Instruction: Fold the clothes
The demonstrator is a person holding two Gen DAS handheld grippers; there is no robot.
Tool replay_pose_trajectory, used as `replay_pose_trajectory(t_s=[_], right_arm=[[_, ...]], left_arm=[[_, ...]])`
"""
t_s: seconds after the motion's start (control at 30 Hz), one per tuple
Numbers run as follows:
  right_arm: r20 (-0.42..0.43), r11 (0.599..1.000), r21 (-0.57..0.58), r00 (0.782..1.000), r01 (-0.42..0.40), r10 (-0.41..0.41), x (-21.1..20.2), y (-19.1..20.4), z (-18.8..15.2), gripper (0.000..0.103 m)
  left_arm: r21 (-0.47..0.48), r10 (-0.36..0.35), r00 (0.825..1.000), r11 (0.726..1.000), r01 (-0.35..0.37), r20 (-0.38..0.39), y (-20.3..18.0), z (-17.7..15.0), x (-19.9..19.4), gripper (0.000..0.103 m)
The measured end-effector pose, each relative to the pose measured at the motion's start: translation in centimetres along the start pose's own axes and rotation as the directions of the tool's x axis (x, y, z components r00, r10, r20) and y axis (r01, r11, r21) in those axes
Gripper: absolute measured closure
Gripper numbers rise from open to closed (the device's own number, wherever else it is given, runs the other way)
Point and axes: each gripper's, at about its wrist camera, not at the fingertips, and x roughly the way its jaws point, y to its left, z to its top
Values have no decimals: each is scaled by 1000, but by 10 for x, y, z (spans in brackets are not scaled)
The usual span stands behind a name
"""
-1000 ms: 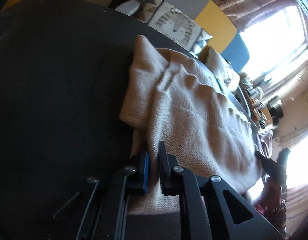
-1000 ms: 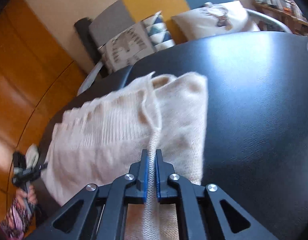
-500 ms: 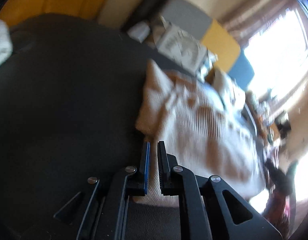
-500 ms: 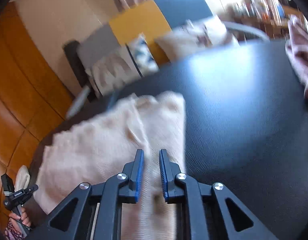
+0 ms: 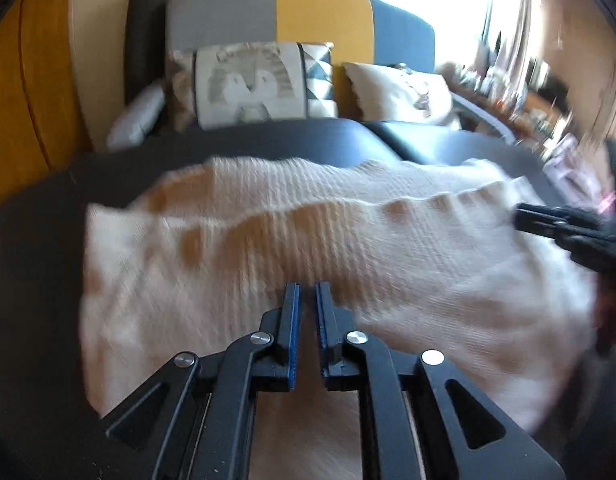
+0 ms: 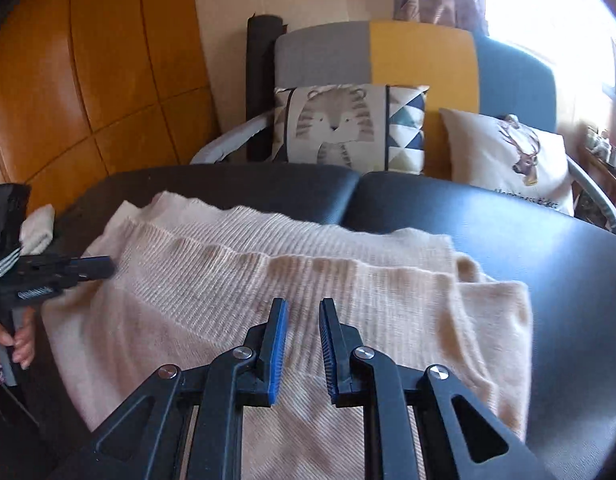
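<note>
A cream knitted sweater [image 5: 308,240] lies folded on the black padded table [image 5: 36,280]; it also shows in the right wrist view [image 6: 268,288], with a ribbed fold edge running across it. My left gripper [image 5: 307,292] hovers over the sweater's near part, jaws slightly apart and empty. My right gripper [image 6: 303,308] is open and empty above the sweater's near edge. Each gripper appears in the other's view: the right one at the sweater's right end [image 5: 563,228], the left one at its left end [image 6: 56,272].
The black table [image 6: 547,280] extends to the right of the sweater. Behind it stands a grey, yellow and blue sofa [image 6: 419,52] with a tiger cushion [image 6: 331,124] and a deer cushion [image 6: 507,160]. A wooden panel wall [image 6: 88,80] is at left.
Both grippers let go of the sweater's folded edge and pulled back toward the near side. The right jaws opened wider. The sweater now lies flat, folded.
</note>
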Motion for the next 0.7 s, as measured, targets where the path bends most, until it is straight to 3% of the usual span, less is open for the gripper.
replay_pose_trajectory(t_s=[0.1, 0.17, 0.27, 0.43, 0.57, 0.63, 0.7], right_arm=[[-35, 999, -11, 999, 38, -39, 14, -6, -5, 87], [-34, 997, 49, 998, 54, -52, 16, -19, -6, 87], [-27, 981, 174, 996, 83, -79, 14, -45, -9, 87], [-11, 932, 359, 999, 46, -45, 12, -82, -18, 90], [-8, 927, 371, 998, 61, -62, 8, -84, -16, 93], [9, 923, 375, 995, 90, -101, -2, -83, -13, 88], [62, 909, 411, 993, 69, -104, -25, -83, -18, 87]], left_arm=[[-106, 25, 1000, 994, -27, -18, 28, -3, 11, 91], [-210, 5, 1000, 978, -8, -16, 49, -9, 14, 90], [-295, -18, 1000, 955, 17, -3, 66, -15, 13, 91], [-325, -47, 999, 945, 47, 8, 74, -16, 10, 91], [-325, -50, 999, 945, 46, -4, 73, -10, 8, 91], [-319, -42, 999, 947, 38, -4, 69, -10, -2, 91], [-330, -37, 999, 943, 46, 35, 67, -20, -21, 90]])
